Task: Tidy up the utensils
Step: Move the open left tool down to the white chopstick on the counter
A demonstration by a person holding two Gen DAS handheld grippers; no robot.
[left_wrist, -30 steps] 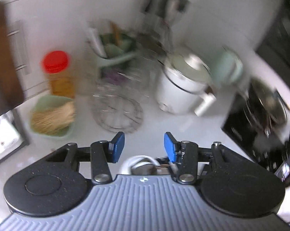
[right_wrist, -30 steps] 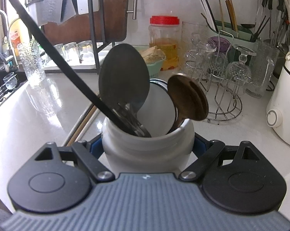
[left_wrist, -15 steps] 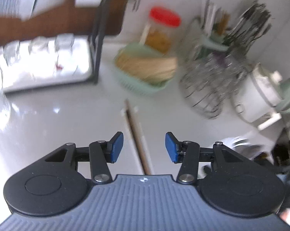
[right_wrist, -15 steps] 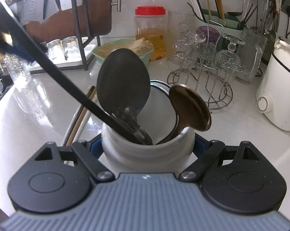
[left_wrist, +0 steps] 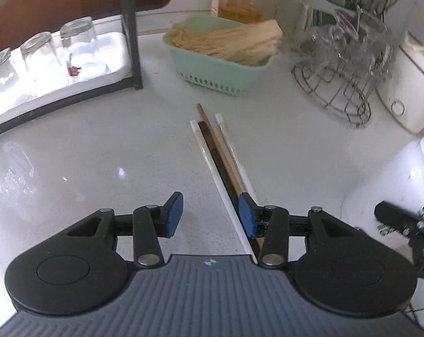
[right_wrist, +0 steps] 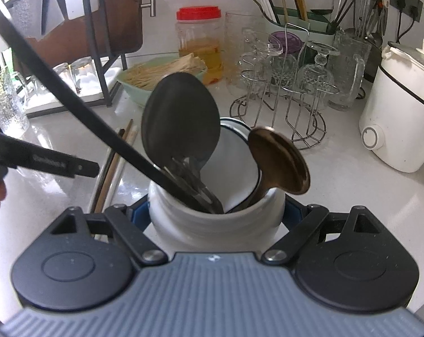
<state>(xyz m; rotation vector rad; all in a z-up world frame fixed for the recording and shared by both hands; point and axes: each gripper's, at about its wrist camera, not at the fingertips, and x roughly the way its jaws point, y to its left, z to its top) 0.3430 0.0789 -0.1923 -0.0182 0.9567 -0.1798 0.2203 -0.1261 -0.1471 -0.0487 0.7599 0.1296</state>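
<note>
Several chopsticks (left_wrist: 220, 154), white, black and brown, lie side by side on the white counter (left_wrist: 99, 154). My left gripper (left_wrist: 210, 216) hovers low over their near ends, open; its jaws have just closed slightly and its right finger sits above the chopsticks. The pads touch nothing. My right gripper (right_wrist: 216, 213) is shut on a white ceramic utensil jar (right_wrist: 212, 224). The jar holds a black spoon (right_wrist: 181, 118), a brown wooden spoon (right_wrist: 279, 160), a white ladle and a long black handle. The chopsticks (right_wrist: 113, 165) lie just left of the jar.
A green basket of wooden sticks (left_wrist: 220, 64) stands behind the chopsticks. A wire glass rack (left_wrist: 344, 84) is at the right, and a tray of upturned glasses (left_wrist: 57, 56) under a black rack at the left. A white cooker (right_wrist: 400, 112) and a red-lidded jar (right_wrist: 199, 42) stand further back.
My left gripper has swung left and dropped toward the counter, and the chopsticks now run under its right finger. The right gripper still holds the jar, barely moved.
</note>
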